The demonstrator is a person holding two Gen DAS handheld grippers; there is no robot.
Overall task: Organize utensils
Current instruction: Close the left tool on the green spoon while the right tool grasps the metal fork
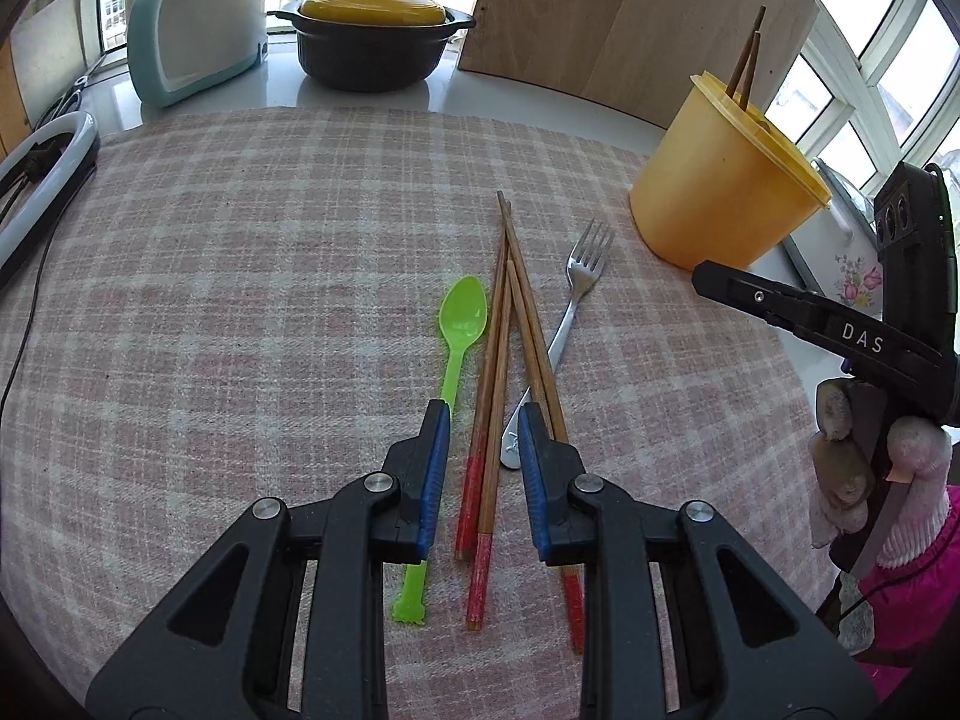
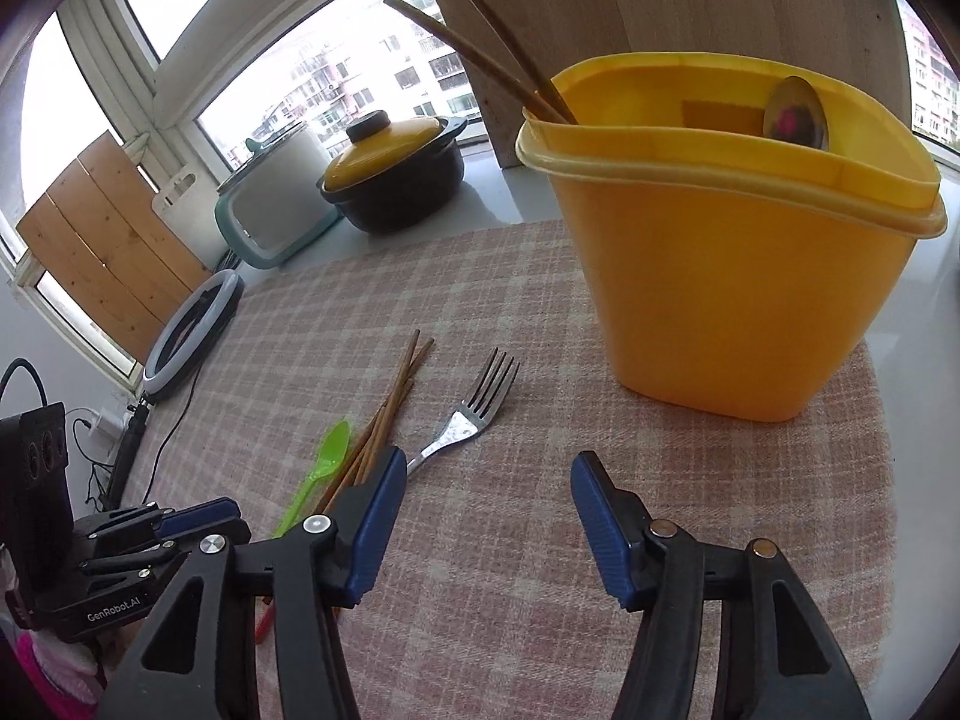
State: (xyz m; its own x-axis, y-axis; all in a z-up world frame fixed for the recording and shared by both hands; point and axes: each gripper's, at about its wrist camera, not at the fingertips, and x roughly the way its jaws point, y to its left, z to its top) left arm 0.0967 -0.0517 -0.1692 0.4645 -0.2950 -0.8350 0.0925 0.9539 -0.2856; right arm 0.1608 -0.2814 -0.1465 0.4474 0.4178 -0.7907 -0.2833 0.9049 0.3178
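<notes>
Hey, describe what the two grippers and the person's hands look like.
Both grippers, left and right, are black plastic linkages with silver pivot bolts and ribbed blue pads. The right carries white "DAS" lettering, the left "GenRobot.AI". The right hand wears a pale knitted glove and a pink sleeve.

The left gripper points steeply down, its blue-padded jaws a narrow gap apart with nothing pressed between them. The right gripper also tilts down, jaws standing wide and empty. A gloved hand grips the right gripper's handle at the far right.
</notes>
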